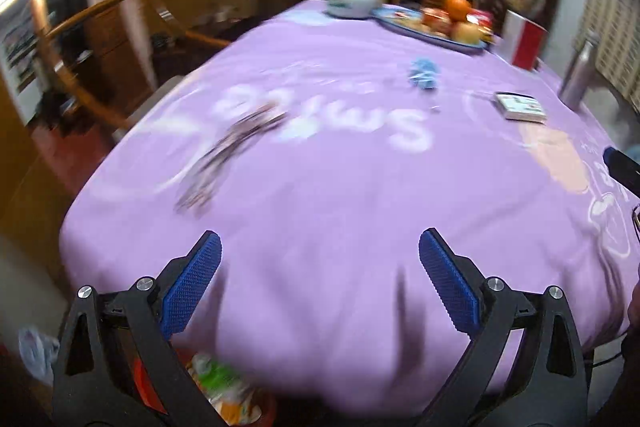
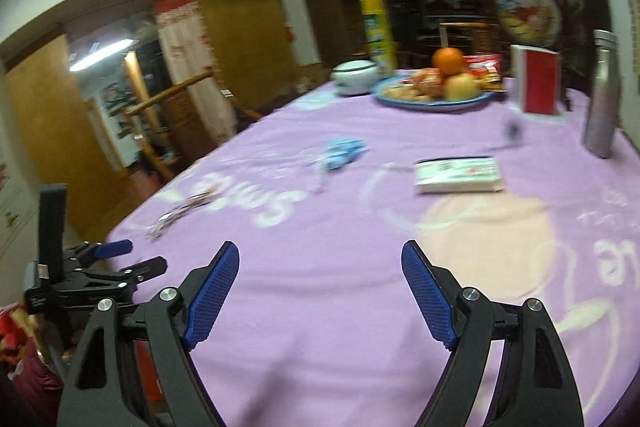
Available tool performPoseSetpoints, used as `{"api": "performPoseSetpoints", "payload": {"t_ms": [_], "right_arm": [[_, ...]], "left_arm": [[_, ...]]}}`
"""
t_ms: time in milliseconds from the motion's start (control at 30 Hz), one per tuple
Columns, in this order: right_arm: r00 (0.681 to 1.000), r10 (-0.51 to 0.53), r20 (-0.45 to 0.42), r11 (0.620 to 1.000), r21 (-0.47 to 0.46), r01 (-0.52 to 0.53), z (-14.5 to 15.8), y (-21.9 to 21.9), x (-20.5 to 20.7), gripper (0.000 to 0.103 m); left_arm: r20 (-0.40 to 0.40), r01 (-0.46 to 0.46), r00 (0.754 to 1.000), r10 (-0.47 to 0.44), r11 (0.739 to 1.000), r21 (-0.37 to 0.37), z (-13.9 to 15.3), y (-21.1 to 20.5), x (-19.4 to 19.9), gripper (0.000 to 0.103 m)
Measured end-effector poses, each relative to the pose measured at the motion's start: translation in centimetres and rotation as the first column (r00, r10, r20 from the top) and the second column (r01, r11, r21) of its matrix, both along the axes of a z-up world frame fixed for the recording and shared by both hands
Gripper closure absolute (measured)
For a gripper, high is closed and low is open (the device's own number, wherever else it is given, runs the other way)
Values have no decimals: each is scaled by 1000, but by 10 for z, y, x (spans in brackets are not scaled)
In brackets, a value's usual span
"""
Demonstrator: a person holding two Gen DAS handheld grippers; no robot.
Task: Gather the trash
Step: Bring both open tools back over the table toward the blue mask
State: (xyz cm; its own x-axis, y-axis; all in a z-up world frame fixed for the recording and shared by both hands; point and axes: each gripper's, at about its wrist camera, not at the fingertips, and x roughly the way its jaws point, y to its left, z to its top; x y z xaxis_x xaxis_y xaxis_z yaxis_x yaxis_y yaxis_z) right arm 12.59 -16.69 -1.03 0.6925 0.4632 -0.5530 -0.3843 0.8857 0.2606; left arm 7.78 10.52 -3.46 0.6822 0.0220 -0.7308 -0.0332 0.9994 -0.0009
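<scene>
A crumpled blue wrapper (image 1: 423, 73) lies mid-table on the purple tablecloth (image 1: 340, 187); it also shows in the right wrist view (image 2: 342, 151). A dark, flattened wrapper (image 1: 228, 155) lies at the left of the cloth, seen in the right wrist view (image 2: 182, 211) too. My left gripper (image 1: 320, 279) is open and empty over the near table edge. My right gripper (image 2: 320, 291) is open and empty above the cloth. The left gripper (image 2: 116, 259) shows at the left of the right wrist view.
A red bin with trash (image 1: 224, 391) stands below the table edge. A white tissue pack (image 2: 458, 174), a steel bottle (image 2: 602, 95), a red-and-white box (image 2: 536, 85), a blue fruit plate (image 2: 432, 87), a white lidded bowl (image 2: 354, 75) and a yellow can (image 2: 376, 27) stand farther back. Wooden chairs (image 1: 92, 39) are at the left.
</scene>
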Motion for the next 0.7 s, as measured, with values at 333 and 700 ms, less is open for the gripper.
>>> {"api": "performPoseSetpoints", "payload": {"t_ms": [333,700], "right_arm": [[973,-224,-59,974,16,226,-5,-64,118,19],[925,-379,-15,925,-21,379,-26,-100,141,15]], "left_arm": [[19,93,995,-94,994,52,31,-84,139,8],[-86,52,995,-50,998,19,-15,-120,255,8]]}}
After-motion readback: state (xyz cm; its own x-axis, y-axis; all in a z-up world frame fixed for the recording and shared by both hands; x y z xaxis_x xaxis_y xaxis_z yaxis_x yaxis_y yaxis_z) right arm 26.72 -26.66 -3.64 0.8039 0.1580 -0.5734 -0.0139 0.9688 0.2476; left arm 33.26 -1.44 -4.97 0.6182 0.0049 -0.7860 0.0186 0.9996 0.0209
